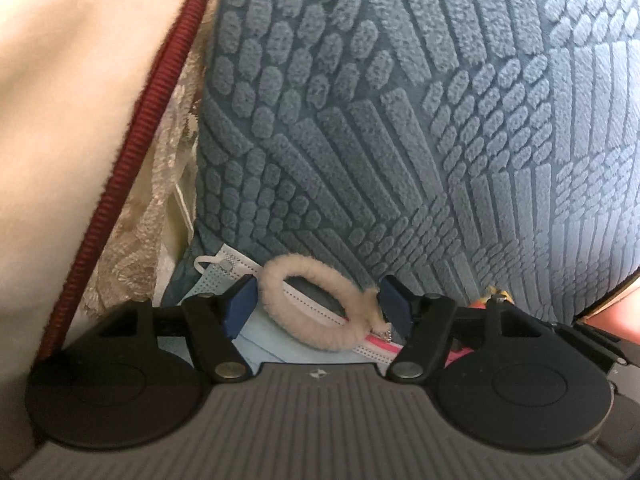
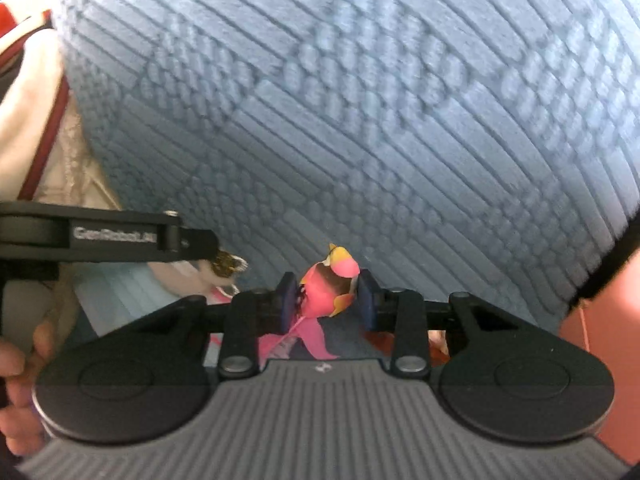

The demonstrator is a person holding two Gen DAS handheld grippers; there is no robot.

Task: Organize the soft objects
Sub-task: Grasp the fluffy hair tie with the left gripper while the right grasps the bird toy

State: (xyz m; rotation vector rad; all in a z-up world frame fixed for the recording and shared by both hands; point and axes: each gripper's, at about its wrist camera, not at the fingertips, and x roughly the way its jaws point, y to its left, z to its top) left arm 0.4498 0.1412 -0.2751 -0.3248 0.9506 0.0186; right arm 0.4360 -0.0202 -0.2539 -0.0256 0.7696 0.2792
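A fluffy cream ring [image 1: 308, 306] lies between the blue pads of my left gripper [image 1: 318, 304], which is closed around it; the ring still looks round, resting on blue face masks [image 1: 272, 350]. My right gripper [image 2: 329, 298] is shut on a small pink and yellow soft toy [image 2: 326, 286] whose pink tail hangs below. A large blue textured cushion [image 1: 400, 120] fills both views and shows right behind the toy in the right wrist view [image 2: 360, 120].
A cream cushion with dark red piping [image 1: 60, 120] lies at the left, lace fabric [image 1: 148, 208] beside it. My left gripper's body [image 2: 100, 236] crosses the right wrist view at left. An orange surface [image 2: 600, 360] shows at the right.
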